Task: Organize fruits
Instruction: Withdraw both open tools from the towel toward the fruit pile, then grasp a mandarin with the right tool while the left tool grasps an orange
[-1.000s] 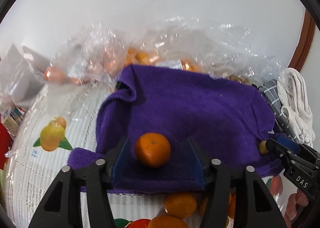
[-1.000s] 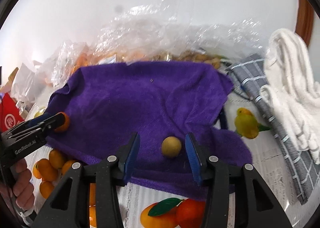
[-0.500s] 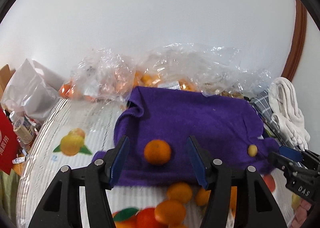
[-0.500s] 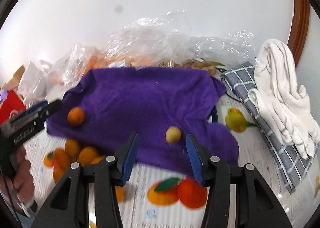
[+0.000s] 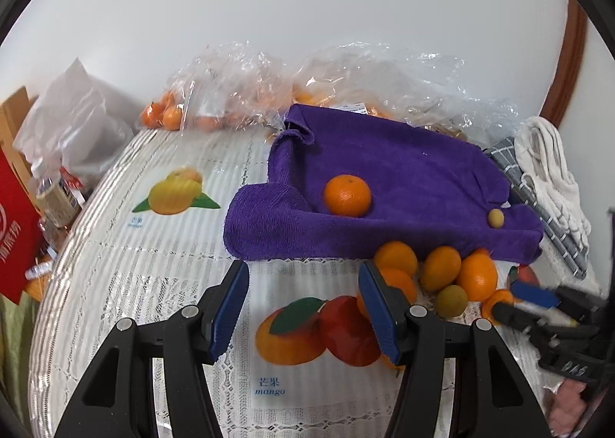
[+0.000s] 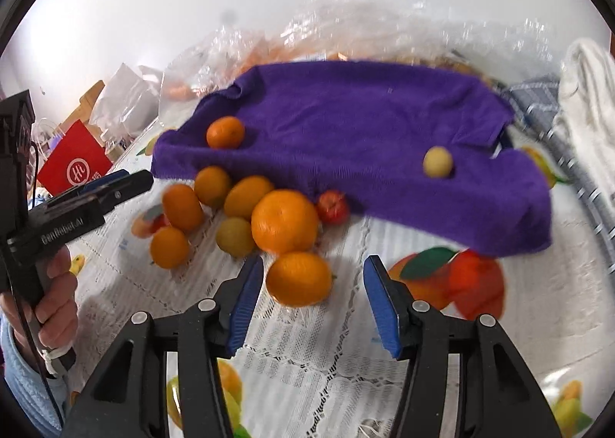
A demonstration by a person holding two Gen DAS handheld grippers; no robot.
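My left gripper [image 5: 303, 307] hangs over the fruit-print tablecloth [image 5: 161, 269] with its blue jaws apart and nothing between them, only the printed mango picture below. My right gripper [image 6: 313, 299] has just been opening its jaws; they stand apart, and one orange [image 6: 299, 278] lies on the cloth in the gap ahead of them, nearer the left pad, though I cannot tell if it touches that pad.

On the purple towel [image 5: 403, 176] I see a mandarin [image 5: 347, 195] resting near its left front fold and a small pale yellow fruit [image 5: 496, 218] well apart from it, near the towel's right front edge. Just in front of the towel sits a loose pile of oranges [image 6: 230, 203], including a large orange [image 6: 285, 221], a yellow-green fruit [image 6: 235, 237] and a small red fruit [image 6: 333, 206] touching the towel's edge.

Behind the towel lie clear plastic bags [image 5: 246, 88] with more orange fruit inside. A grey checked cloth [image 5: 538, 199] and a white towel [image 5: 549, 165] lie to the right. A hand [image 6: 57, 307] holds the left gripper's handle in the right wrist view.
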